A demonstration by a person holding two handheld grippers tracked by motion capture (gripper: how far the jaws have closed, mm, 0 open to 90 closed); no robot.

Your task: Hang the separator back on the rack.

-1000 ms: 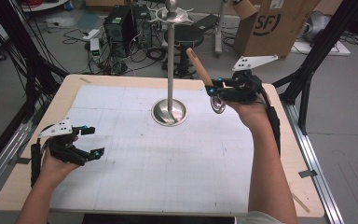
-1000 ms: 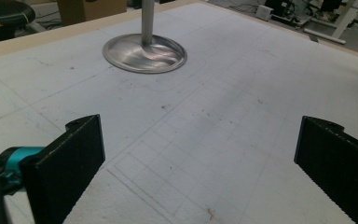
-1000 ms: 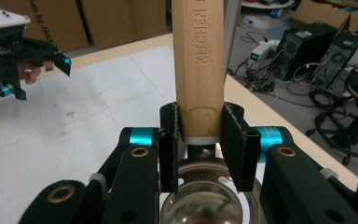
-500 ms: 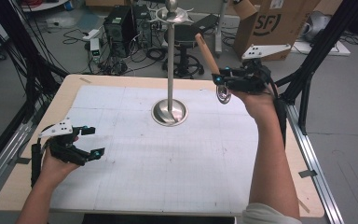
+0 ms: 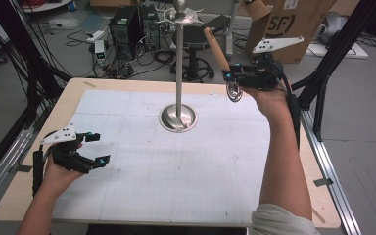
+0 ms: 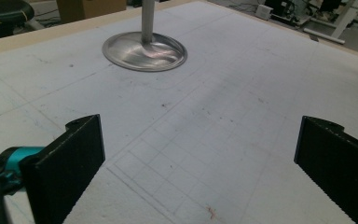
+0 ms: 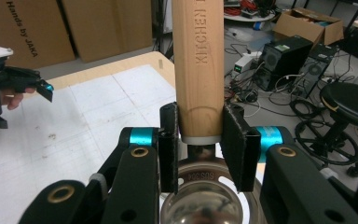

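A utensil with a wooden handle and a round metal head is held in the air over the table's far right. My right gripper is shut on the handle's lower end, just above the metal head, with the handle pointing up and away. To its left a metal stand rises from a round base on a thin pole to a small disc top. My left gripper rests low at the near left, open with nothing between its jaws. The stand's base lies ahead of it.
A white gridded mat covers the wooden table. Beyond the far edge are computer towers, cables, a stool and cardboard boxes. Black frame legs stand at the right and left sides.
My right gripper has lifted the utensil higher and carried it a little farther back. The left gripper has stayed where it was.
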